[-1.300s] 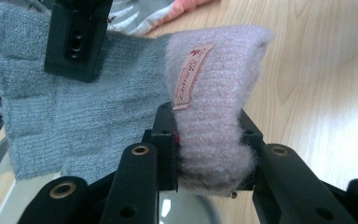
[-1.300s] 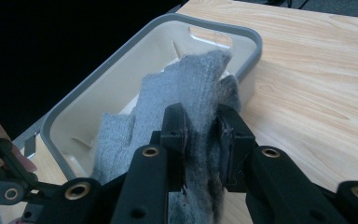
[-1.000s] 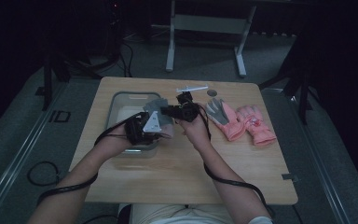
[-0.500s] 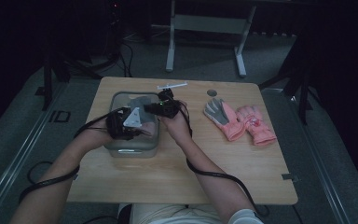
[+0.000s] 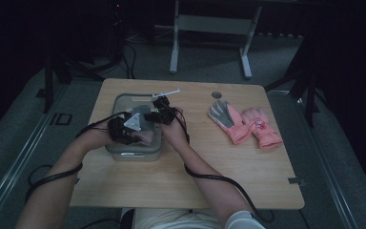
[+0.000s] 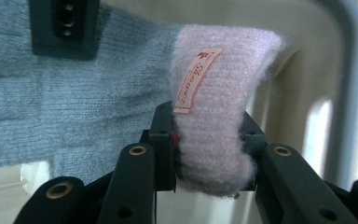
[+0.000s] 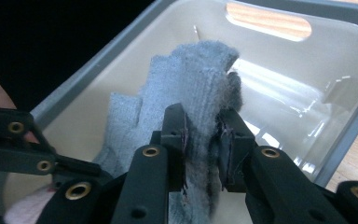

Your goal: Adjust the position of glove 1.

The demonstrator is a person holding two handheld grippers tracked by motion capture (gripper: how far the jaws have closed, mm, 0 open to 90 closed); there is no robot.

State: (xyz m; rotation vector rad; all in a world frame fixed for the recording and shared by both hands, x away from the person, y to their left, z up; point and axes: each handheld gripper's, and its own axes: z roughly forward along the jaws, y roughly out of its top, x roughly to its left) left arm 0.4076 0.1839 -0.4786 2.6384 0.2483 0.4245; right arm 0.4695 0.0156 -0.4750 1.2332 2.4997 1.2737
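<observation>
The big wooden table (image 5: 181,181) holds a grey plastic bin (image 5: 124,153) near its left side, and both hands have come down and to the left since a second ago, from above the bin's right edge to right over it. That likely means the glove is being put down into the bin, not lifted out. The glove (image 7: 191,84) is knitted, grey at the fingers and pink at the cuff (image 6: 214,116), and it hangs stretched between the two tongs, low inside the bin. The left gripper (image 6: 209,149) pinches the pink cuff tight, right under the little label (image 6: 196,79). The right gripper (image 7: 200,140) squeezes the grey finger end. The bin's walls stand close on every side, so there is not much room to swing; the way out is straight up. The far wall has a handle hole (image 7: 268,21). To the right of the bin, well apart, a pair of pink and grey gloves (image 5: 245,125) lies flat, and the table near them is bare.
</observation>
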